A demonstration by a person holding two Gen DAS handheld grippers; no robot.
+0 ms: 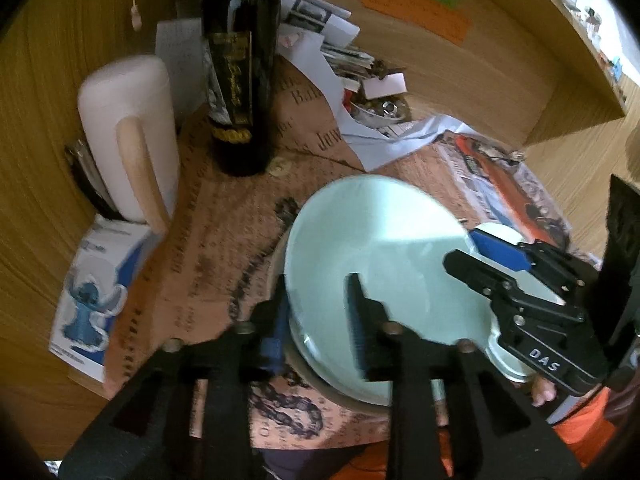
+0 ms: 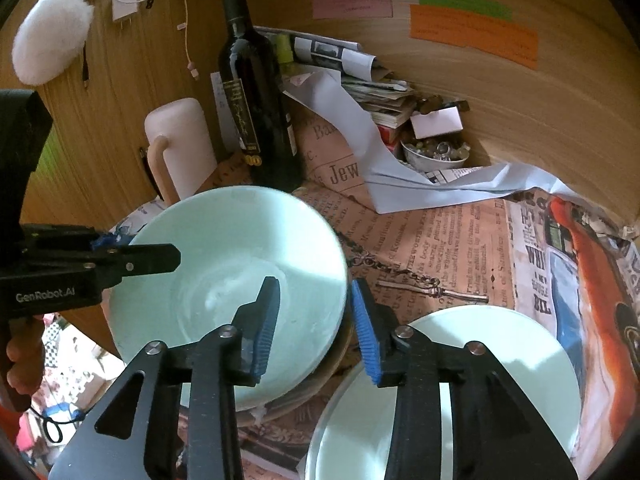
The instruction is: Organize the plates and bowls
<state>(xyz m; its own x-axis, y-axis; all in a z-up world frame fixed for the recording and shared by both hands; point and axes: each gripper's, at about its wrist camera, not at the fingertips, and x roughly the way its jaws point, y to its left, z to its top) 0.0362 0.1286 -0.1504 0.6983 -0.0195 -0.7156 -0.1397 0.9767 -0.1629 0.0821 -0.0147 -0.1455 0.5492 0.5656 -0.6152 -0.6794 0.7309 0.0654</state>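
1. A pale green bowl (image 2: pixel 224 280) sits nested in a brown bowl (image 2: pixel 320 376) on the printed tablecloth (image 2: pixel 440 240).
2. The left gripper (image 1: pixel 320 316) straddles the bowl's near rim, fingers apart, not pressing it.
3. The right gripper (image 2: pixel 316 328) straddles the opposite rim, fingers likewise parted and loose.
4. A pale green plate (image 2: pixel 520 360) lies just beside the bowls.
5. A dark bottle (image 2: pixel 256 112) stands behind.

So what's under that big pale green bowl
A brownish dish rim shows beneath the pale green bowl, resting on the newspaper-print cloth. The bowl covers the rest of the dish.
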